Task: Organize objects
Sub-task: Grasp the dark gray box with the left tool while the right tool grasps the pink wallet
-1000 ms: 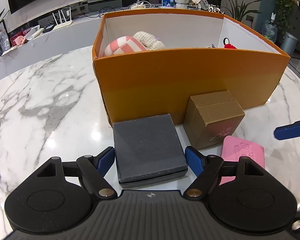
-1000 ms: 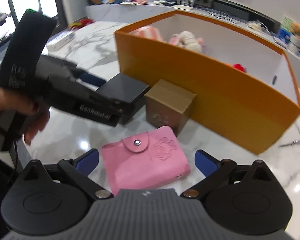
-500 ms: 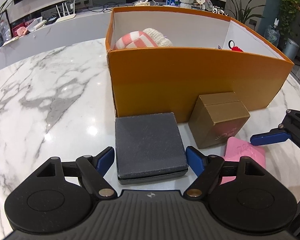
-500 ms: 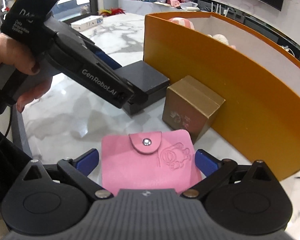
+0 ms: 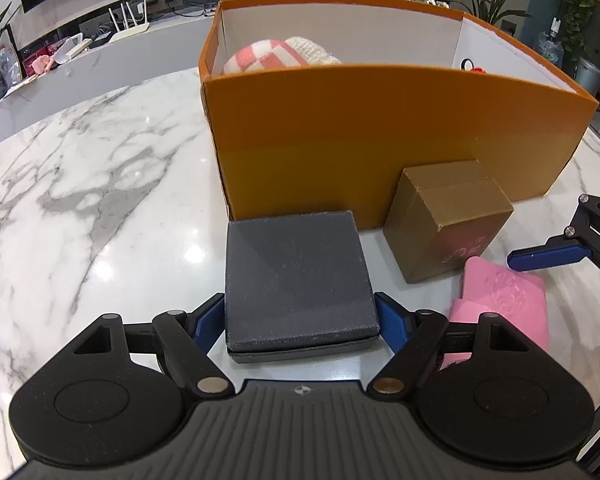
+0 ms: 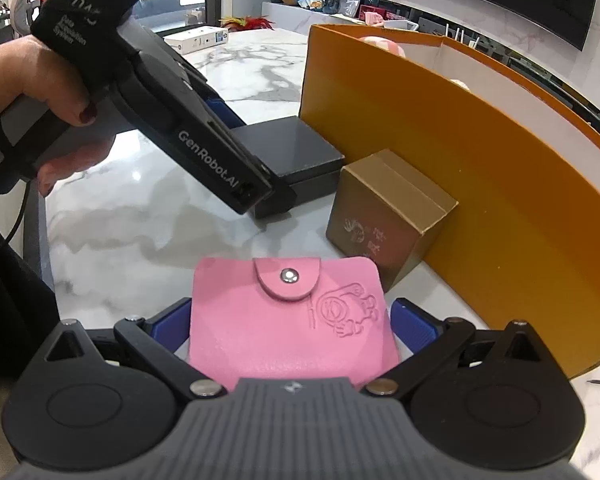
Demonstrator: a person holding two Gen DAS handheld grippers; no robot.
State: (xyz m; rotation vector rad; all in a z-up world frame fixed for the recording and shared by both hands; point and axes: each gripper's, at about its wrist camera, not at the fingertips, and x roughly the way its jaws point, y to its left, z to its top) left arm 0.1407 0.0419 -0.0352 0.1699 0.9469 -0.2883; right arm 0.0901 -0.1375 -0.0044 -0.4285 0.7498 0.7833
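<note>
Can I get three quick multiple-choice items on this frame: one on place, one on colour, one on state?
1. Where does the gold box stand?
A. inside the orange box
B. on the marble table, against the orange box's front wall
C. on top of the dark grey box

2. What colour is the snap wallet?
A. pink
B. green
C. white

3. How do the left tool's blue fingers stand?
A. spread either side of the dark grey box
C. clamped shut with nothing between
B. gripping the gold box

Answers:
1 B, it sits on the table right at the orange box wall.
2 A, pink with a metal snap.
3 A, the left tool straddles the dark grey box, which rests on the table.
</note>
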